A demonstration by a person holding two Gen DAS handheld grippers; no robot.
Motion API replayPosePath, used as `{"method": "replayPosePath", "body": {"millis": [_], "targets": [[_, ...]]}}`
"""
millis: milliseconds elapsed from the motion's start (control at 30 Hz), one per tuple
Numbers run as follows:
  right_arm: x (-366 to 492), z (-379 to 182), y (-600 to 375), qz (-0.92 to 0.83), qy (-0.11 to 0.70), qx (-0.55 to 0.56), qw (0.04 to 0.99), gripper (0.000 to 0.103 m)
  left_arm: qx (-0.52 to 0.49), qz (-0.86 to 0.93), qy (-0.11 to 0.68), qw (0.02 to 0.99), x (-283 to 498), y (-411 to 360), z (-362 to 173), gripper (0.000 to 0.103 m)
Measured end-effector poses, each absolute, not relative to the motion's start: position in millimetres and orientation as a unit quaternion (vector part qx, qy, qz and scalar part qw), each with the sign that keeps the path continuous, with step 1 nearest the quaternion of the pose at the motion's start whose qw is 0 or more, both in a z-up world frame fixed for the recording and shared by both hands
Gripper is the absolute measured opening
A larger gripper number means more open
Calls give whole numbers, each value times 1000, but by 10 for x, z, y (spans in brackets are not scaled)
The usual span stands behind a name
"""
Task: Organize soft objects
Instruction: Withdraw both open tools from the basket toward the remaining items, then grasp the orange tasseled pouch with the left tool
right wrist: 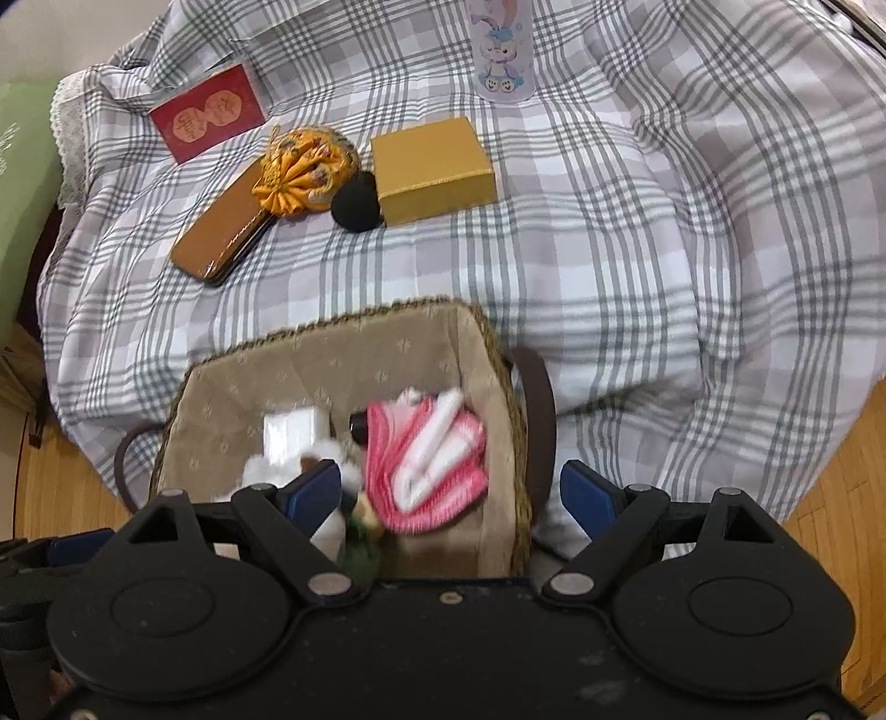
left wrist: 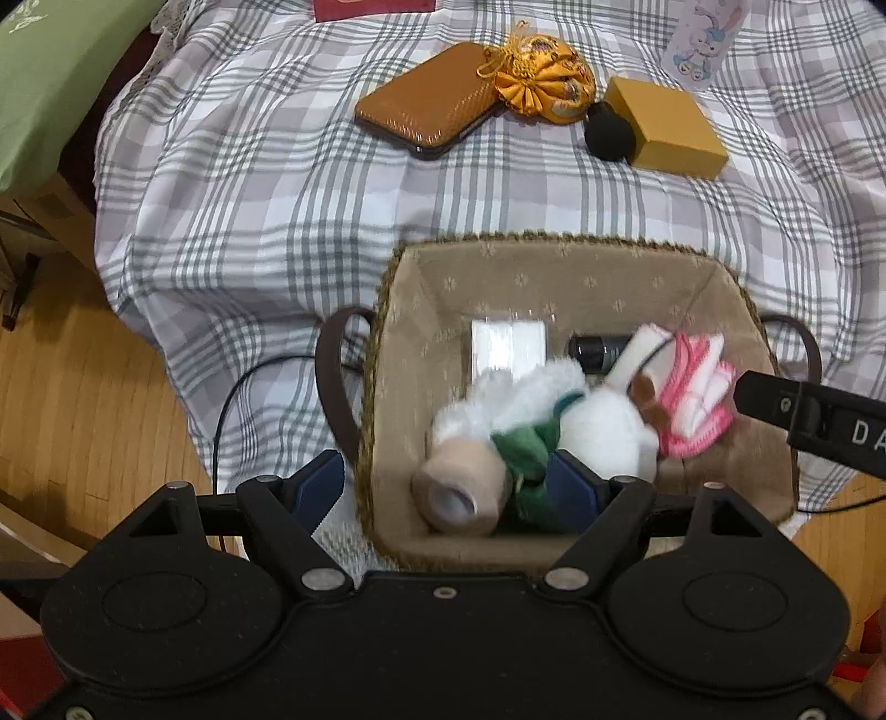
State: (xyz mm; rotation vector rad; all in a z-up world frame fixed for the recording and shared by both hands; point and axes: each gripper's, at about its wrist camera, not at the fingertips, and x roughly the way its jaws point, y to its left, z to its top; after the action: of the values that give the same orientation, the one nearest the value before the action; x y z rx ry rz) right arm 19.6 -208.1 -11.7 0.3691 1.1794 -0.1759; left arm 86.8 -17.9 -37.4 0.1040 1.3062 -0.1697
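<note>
A fabric-lined wicker basket (left wrist: 554, 260) (right wrist: 332, 354) sits on the plaid cloth. Inside lie a white plush toy with green cloth (left wrist: 531, 410) (right wrist: 266, 471), a pink and white knitted cloth (left wrist: 698, 393) (right wrist: 432, 459), a beige bandage roll (left wrist: 459, 493), a white box (left wrist: 506, 343) (right wrist: 293, 432) and a dark tube (left wrist: 598, 349). My left gripper (left wrist: 448, 487) is open, its fingers straddling the basket's near left corner. My right gripper (right wrist: 459, 493) is open above the basket's right side. On the cloth beyond lie an orange satin pouch (left wrist: 542, 77) (right wrist: 304, 166) and a black foam ball (left wrist: 609, 135) (right wrist: 357, 207).
A brown case (left wrist: 426, 105) (right wrist: 221, 232), a yellow box (left wrist: 664, 124) (right wrist: 432, 166), a red booklet (right wrist: 207, 113) and a cartoon-printed cup (left wrist: 700, 41) (right wrist: 501, 50) lie on the cloth. A green cushion (left wrist: 50, 83) is at left. Wooden floor (left wrist: 83, 387) lies below.
</note>
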Motion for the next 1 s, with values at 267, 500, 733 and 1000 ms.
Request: {"method": "replayPosePath", "body": {"millis": [267, 500, 733, 1000], "targets": [[746, -174, -2174, -87, 553, 155, 814, 86, 59, -73, 595, 798, 1379, -289, -403, 77], [1167, -261, -2198, -93, 547, 135, 821, 86, 61, -75, 585, 805, 1888, -448, -466, 77], [1409, -382, -2225, -83, 551, 132, 820, 86, 70, -78, 567, 817, 2347, -723, -514, 77], [1506, -428, -2339, -74, 549, 160, 817, 86, 149, -55, 531, 832, 2731, -1107, -654, 76]]}}
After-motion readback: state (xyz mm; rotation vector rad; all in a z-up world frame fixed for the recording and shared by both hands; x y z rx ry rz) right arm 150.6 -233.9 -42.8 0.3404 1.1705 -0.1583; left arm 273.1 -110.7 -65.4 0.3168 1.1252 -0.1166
